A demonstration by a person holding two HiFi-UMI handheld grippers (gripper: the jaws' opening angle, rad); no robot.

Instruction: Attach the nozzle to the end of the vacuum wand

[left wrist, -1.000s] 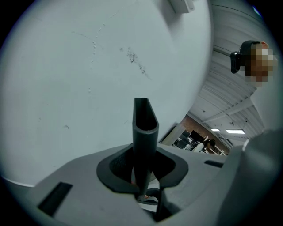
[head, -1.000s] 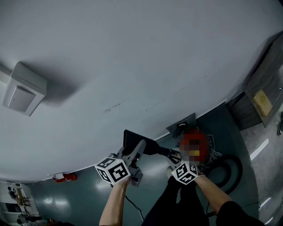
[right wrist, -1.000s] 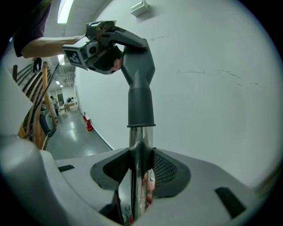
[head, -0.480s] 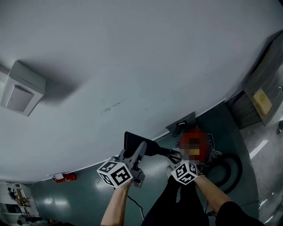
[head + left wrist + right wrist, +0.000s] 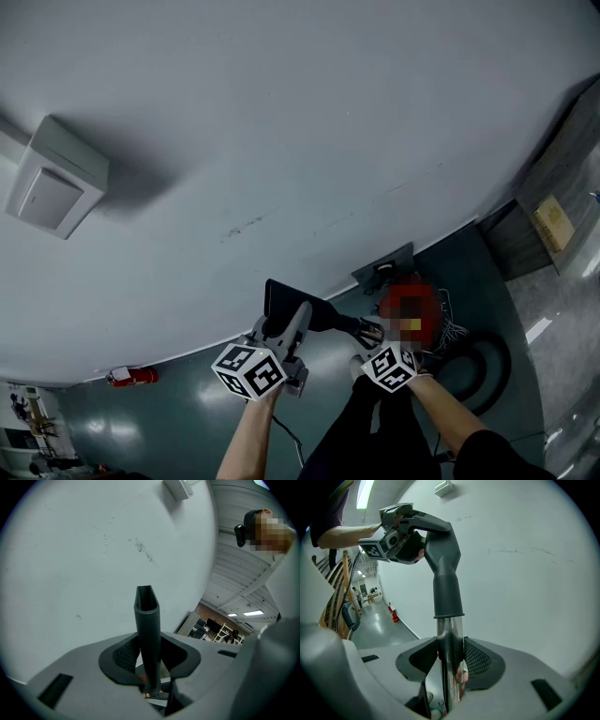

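Note:
A dark grey nozzle (image 5: 447, 588) sits with its collar over the end of the chrome vacuum wand (image 5: 450, 648). My right gripper (image 5: 450, 660) is shut on the wand just below the collar, with both pads against the tube. My left gripper (image 5: 150, 656) has the nozzle (image 5: 147, 634) standing between its jaws. The jaws are opening and a gap shows beside the nozzle. In the head view the left gripper (image 5: 289, 326) and right gripper (image 5: 371, 335) are low in the middle, with the nozzle (image 5: 305, 309) between them and in front of the white wall.
The red vacuum body (image 5: 412, 295) and its black hose (image 5: 487, 361) lie on the green floor to the right. A wall plate (image 5: 384, 262) sits above them. A white box (image 5: 56, 178) hangs on the wall at left and a fire extinguisher (image 5: 131, 377) lies at the wall's foot.
My left gripper has shifted a little to the right. The nozzle, the wand and the right gripper hold their places.

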